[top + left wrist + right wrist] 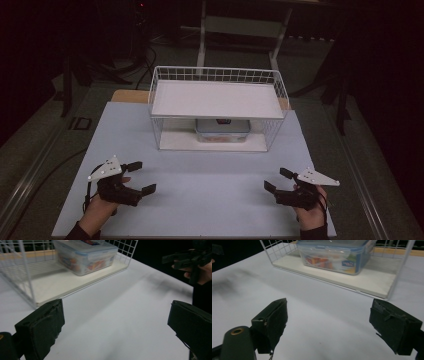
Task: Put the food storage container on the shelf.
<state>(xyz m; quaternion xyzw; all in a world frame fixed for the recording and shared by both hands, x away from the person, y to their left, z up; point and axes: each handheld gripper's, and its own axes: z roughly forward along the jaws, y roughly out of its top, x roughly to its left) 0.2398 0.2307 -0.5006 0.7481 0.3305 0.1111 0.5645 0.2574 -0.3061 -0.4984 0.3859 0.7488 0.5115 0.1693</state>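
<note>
While the white table (200, 200) lies bare across its near half, the wire rack (218, 107) stands at its far middle, its front open toward the person. On the rack's lower board, under the upper shelf, sits a clear lidded container (222, 131), long axis running left to right, straight ahead and about equally far from both hands. The left gripper (141, 177) and right gripper (276, 180) hover near the front corners, jaws spread wide, holding nothing.
</note>
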